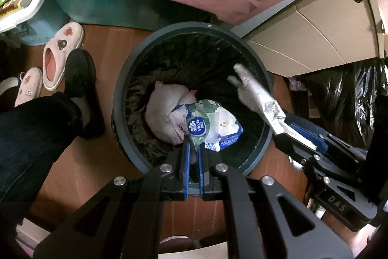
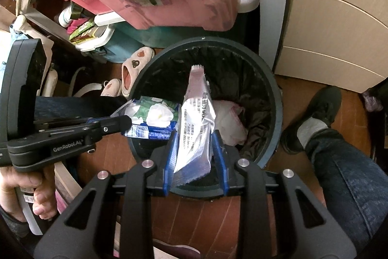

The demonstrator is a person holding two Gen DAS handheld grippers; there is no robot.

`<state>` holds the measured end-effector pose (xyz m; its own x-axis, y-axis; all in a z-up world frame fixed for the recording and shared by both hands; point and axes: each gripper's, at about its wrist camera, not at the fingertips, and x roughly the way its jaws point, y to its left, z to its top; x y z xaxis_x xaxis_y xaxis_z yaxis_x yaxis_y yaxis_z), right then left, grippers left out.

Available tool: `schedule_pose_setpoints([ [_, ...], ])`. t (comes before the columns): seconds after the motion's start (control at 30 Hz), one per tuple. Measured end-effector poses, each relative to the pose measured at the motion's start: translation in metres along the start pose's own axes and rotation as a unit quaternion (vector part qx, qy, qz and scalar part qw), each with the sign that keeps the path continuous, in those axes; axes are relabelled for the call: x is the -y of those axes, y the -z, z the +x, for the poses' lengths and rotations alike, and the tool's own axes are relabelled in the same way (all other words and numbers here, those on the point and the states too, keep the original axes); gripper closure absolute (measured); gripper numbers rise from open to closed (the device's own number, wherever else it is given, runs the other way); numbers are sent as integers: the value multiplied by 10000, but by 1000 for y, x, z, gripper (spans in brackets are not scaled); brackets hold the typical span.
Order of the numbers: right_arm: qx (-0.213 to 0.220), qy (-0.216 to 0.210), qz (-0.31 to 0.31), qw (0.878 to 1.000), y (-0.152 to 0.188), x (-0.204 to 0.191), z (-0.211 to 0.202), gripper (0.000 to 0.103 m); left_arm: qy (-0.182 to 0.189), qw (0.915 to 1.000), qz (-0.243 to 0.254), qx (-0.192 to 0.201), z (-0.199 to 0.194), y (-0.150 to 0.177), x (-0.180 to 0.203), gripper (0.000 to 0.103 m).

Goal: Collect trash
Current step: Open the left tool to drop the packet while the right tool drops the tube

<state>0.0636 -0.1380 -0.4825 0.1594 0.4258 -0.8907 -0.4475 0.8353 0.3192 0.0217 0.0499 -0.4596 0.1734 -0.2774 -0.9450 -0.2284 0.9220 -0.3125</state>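
The tissue wrapper [image 1: 213, 128], a crumpled green and blue plastic pack, is clamped by one corner between the nearly closed jaws of the left gripper [image 1: 193, 142] and hangs just ahead of them, over the open mouth of the trash bin [image 1: 126, 79]. The silver wrapper [image 2: 196, 123], a long foil packet with printed text, stands between the jaws of the right gripper [image 2: 195, 149]; these jaws are partly apart and the packet seems to lean on the left pad only, so I cannot tell if it is really gripped. Its upper end reaches forward over the bin too. Below both grippers, on the bottom of the black liner [image 1: 194, 60], lies a white bag [image 1: 165, 103] already thrown in. So I judge the collecting is nearly done for these two pieces: they are carried to the bin, and what is left is to let them fall inside. Beside the bin, to the right of the right gripper, a full black sack [image 1: 344, 98] stands on the wooden floor [image 1: 101, 45].
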Motion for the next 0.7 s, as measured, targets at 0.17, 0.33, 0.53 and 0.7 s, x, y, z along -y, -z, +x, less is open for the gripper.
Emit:
schedule_pose_setpoints([
  [0.17,-77,-4,15,10000,-4,1,11,71,4,9999,-81,-81,10,-3,-6,96],
  [0.33,-130,-11,14,9999,-9,0,20,71,14,9997,-173,-142,18,-6,-9,95],
  [0.53,-127,-21,-2,9999,-15,-2,25,68,5,9997,-222,-128,21,-12,-11,91],
  [0.7,-119,-35,-27,9999,-15,-3,25,59,-11,9996,-271,-73,20,-15,-13,90],
])
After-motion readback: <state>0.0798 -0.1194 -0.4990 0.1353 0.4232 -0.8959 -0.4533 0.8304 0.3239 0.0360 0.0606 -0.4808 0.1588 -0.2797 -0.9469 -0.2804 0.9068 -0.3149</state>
